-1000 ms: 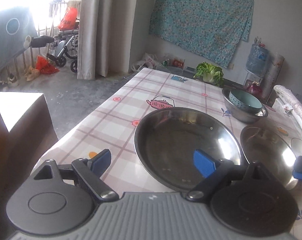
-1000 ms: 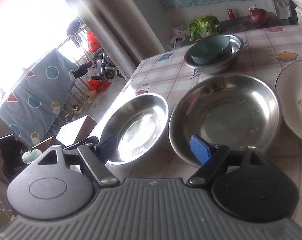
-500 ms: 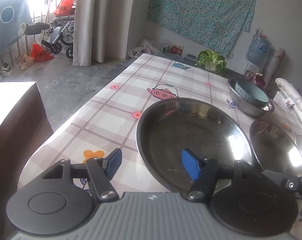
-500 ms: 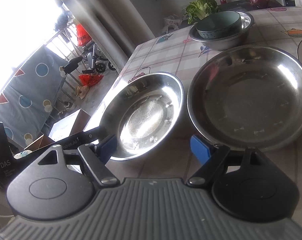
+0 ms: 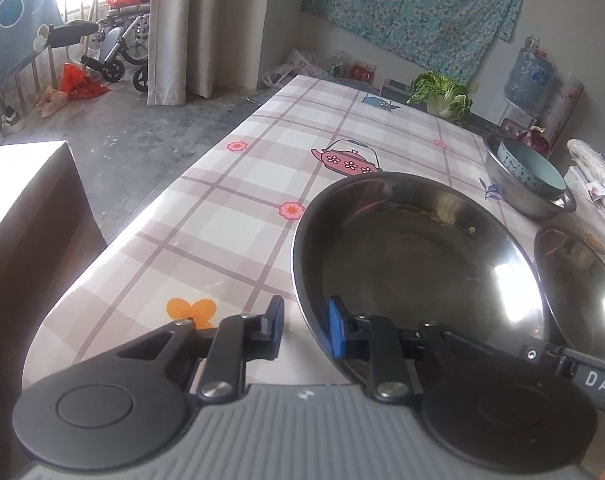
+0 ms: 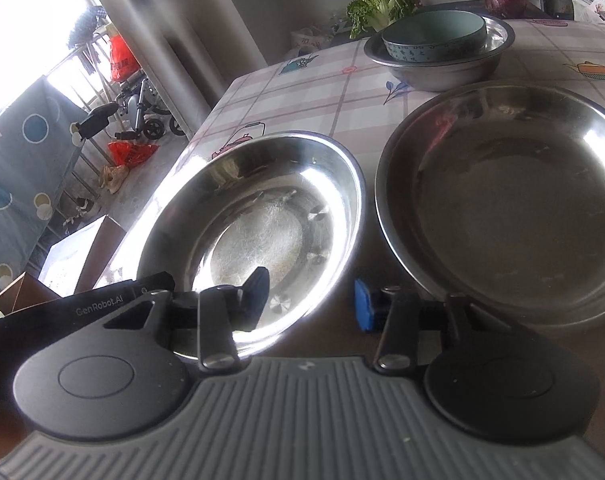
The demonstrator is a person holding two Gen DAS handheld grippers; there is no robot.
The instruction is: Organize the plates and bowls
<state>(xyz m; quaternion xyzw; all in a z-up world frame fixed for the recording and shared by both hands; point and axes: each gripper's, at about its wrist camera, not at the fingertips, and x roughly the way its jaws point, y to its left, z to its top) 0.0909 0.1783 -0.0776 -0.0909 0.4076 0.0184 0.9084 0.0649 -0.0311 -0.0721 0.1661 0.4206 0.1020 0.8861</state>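
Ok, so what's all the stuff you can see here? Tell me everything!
steel plates: two, silver, side by side, nearest.
steel basin: one, silver, behind them.
bowl: one, teal, inside the basin.
cabbage: one, green, far end.
red onion: one, purple, far right.
tablecloth: one, pink checked, under everything.
wheelchair: one, grey, by the curtain.
left tongs: one, black and blue, just closing around the left plate's near rim.
right tongs: one, same colours, closing around that rim too.
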